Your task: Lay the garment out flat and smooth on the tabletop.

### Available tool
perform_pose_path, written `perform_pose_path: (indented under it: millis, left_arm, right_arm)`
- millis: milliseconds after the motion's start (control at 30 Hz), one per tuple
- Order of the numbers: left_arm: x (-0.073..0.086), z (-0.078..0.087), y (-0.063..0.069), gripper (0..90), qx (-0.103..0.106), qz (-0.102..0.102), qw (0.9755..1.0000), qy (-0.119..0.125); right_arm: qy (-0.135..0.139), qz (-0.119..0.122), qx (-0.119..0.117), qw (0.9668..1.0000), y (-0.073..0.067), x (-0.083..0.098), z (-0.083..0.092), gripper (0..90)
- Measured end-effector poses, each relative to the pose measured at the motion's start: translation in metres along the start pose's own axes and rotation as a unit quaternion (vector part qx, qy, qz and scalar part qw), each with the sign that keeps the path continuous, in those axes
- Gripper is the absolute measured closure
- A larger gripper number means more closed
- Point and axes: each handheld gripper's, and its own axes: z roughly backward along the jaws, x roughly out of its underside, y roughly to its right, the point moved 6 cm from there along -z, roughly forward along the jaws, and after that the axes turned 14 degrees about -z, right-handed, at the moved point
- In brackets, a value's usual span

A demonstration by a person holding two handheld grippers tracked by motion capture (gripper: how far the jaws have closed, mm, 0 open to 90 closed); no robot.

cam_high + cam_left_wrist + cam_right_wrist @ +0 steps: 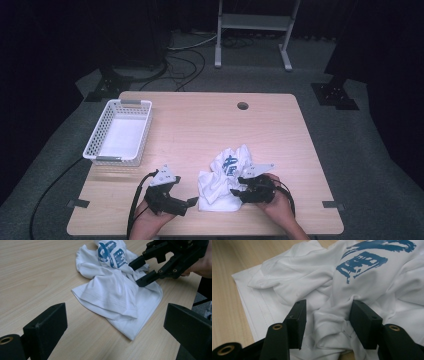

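A crumpled white T-shirt point(226, 180) with a blue print point(372, 257) lies on the wooden table point(200, 130), near the front edge and right of centre. My right gripper point(237, 186) reaches into it from the right. Its jaws stand half closed around a bunched fold of the cloth point(332, 315), and the fabric puckers against the pads. The left gripper view shows the same right gripper point(137, 273) at the shirt's far side. Just left of the shirt's hem point(105, 307), my left gripper point(191, 202) rests open with nothing between its jaws.
A white plastic basket point(95, 142) stands at the table's left side with a white sheet lying flat inside. There is a round cable hole point(243, 106) near the far edge. Beyond the table, cables and a metal stand point(255, 30) rest on the dark floor.
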Motion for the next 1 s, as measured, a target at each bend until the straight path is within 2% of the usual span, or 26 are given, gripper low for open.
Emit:
perform_pose_path:
  millis: [333,633,867,1000]
  left_arm:
    - [-0.005,-0.001,0.005,3.8,-0.001,-0.006,1.0,0.003]
    - [-0.013,-0.014,0.013,3.8,0.007,-0.011,0.9999,0.0]
    - [-0.02,-0.026,0.015,3.9,0.015,-0.012,0.9998,0.0]
    - [-0.023,-0.034,0.013,4.1,0.018,-0.014,0.9997,-0.004]
  right_arm:
    - [0.007,0.01,-0.013,0.9999,-0.012,0.018,0.011,47.4]
    - [0.003,0.018,-0.023,0.9996,-0.02,0.03,0.021,45.9]
    - [-0.014,0.006,-0.036,0.9993,-0.022,0.041,0.035,40.7]
    - [-0.02,-0.011,-0.044,0.9988,-0.019,0.046,0.045,37.7]
